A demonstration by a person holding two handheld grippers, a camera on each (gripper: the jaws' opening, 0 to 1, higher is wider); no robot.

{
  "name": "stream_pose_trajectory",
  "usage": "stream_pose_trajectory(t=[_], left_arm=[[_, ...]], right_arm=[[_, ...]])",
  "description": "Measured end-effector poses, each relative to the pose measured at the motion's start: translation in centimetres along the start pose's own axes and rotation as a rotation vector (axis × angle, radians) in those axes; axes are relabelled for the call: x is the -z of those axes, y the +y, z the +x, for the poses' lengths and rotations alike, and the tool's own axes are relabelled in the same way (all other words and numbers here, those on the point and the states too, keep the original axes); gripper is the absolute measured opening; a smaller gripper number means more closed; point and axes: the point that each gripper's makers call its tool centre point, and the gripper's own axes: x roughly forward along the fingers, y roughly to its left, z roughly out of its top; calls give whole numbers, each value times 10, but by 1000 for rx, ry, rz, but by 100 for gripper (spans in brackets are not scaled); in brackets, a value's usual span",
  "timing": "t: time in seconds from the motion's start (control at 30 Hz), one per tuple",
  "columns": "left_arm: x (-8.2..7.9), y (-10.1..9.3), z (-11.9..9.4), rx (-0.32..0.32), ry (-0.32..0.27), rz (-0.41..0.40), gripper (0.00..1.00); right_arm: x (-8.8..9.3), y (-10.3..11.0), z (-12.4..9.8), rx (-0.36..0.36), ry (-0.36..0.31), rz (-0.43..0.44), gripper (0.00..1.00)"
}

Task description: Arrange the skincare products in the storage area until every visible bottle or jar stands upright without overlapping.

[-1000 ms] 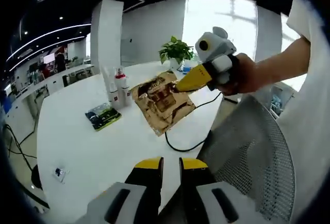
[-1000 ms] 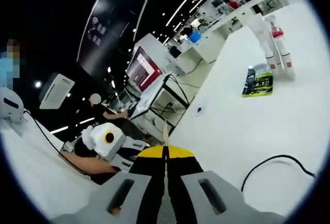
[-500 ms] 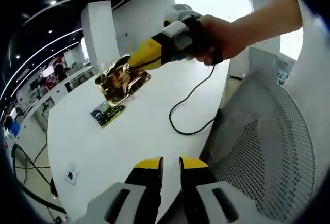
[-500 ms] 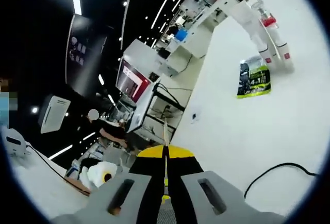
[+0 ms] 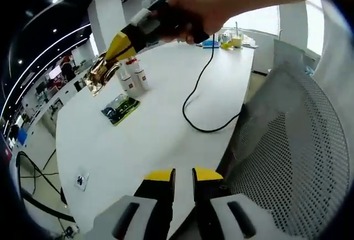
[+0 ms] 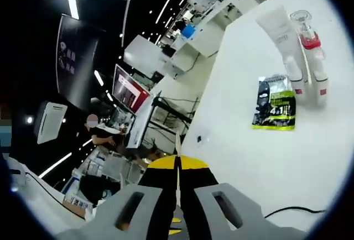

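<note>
Two grippers are in play, and I judge the step in hand to be carriage of a product toward the storage group. My right gripper (image 5: 123,42), seen in the left gripper view, has its fingers pinched on a gold foil sachet (image 5: 101,73) held in the air above the white desk (image 5: 166,129), near the upright bottles (image 5: 134,77). In the right gripper view its fingers press together on the sachet's thin edge. My left gripper (image 5: 181,176) hangs low at the near desk edge, fingers slightly apart, holding nothing. A white tube (image 6: 281,41) and a red-collared pump bottle (image 6: 311,57) stand upright together, with a green-and-black sachet (image 6: 273,110) lying flat just beside them. Next, I judge, the gold sachet needs setting down beside these without overlapping them. A black cable (image 5: 202,93) crosses the desk, well apart from the products.
</note>
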Motion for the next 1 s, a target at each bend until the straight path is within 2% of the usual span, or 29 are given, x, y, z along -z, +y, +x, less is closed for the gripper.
stream_pose_trajectory(t=[0.13, 0.4, 0.77, 1.0], left_arm=[[2, 11, -1, -42, 0, -33, 12], [2, 8, -1, -30, -1, -30, 12], [1, 10, 0, -37, -11, -44, 12], [0, 12, -2, -44, -19, -49, 12]], right_arm=[[-20, -15, 11, 39, 17, -3, 0], [-50, -37, 35, 86, 62, -17, 0], [-66, -57, 72, 168, 125, -33, 0], [-80, -80, 96, 235, 140, 4, 0]])
